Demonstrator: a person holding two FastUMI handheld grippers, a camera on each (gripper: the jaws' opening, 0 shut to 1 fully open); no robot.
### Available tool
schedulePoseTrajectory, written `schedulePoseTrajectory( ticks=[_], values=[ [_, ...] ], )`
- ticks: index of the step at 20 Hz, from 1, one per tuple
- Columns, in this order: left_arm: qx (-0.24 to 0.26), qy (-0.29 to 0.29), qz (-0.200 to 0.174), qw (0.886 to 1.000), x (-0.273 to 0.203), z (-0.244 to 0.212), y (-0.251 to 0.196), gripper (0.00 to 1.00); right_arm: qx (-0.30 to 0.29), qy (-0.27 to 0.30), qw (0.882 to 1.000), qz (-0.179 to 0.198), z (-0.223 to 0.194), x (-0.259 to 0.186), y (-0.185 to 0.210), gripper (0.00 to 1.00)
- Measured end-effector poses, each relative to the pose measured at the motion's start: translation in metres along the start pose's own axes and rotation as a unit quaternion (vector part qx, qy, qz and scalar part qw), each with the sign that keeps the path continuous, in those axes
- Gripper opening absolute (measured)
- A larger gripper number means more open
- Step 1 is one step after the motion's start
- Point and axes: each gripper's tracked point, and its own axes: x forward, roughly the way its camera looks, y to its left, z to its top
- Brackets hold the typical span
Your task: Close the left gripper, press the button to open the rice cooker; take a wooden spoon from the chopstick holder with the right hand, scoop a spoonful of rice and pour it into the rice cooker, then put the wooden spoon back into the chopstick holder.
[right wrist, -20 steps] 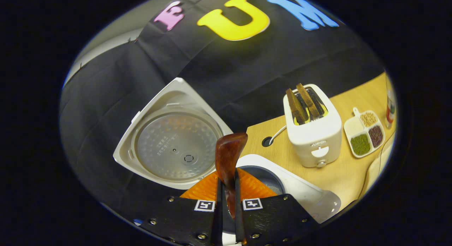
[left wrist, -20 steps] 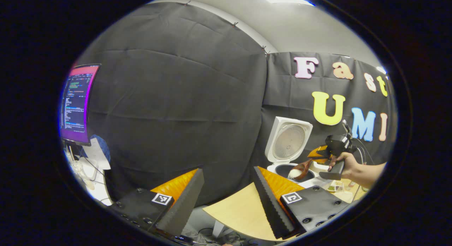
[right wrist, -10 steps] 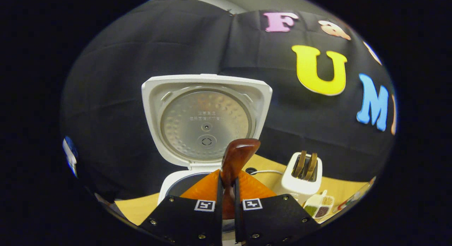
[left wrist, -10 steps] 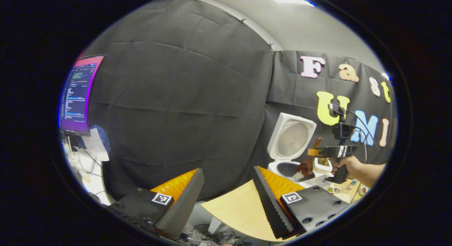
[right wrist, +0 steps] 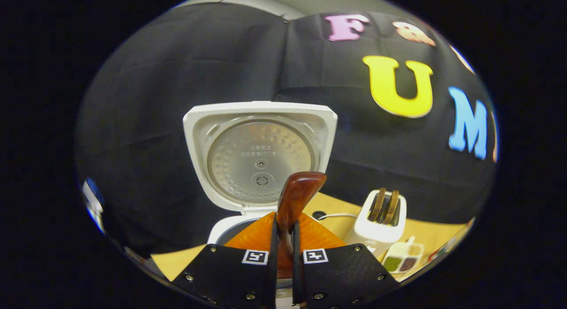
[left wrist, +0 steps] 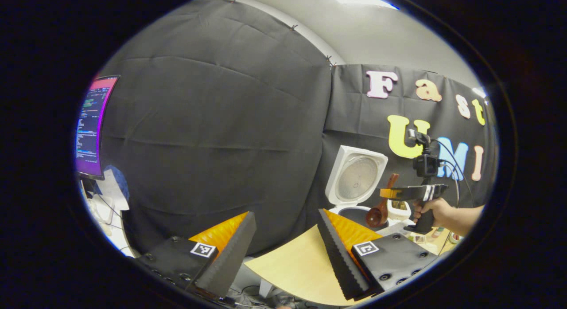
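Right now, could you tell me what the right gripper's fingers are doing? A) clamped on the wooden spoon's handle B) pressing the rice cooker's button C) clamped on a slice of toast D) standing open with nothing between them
A: the right gripper has both fingers pressed on the wooden spoon, in front of the open rice cooker.

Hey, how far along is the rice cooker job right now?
Done: the cooker's lid stands open. The spoon, clamped in the right tongs, hangs bowl-down over the pot and looks emptied. Whether rice went in can't be seen. Left: returning the spoon to the chopstick holder. The left tongs are open, idle.
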Motion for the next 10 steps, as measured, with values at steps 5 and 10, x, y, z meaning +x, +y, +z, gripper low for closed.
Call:
schedulePoseTrajectory(
  ticks=[5, 10],
  values=[
    [0.005, -0.012, -0.022, 1.0, 0.003, 0.019, -0.027, 0.97, 0.224, 0.001, 0.974, 0.043, 0.019, -0.021, -0.022, 0.14],
    [0.013, -0.03, -0.052, 0.998, 0.006, 0.033, -0.066, 0.97, 0.266, -0.035, 0.963, 0.039, 0.043, -0.078, -0.062, 0.14]
  ],
)
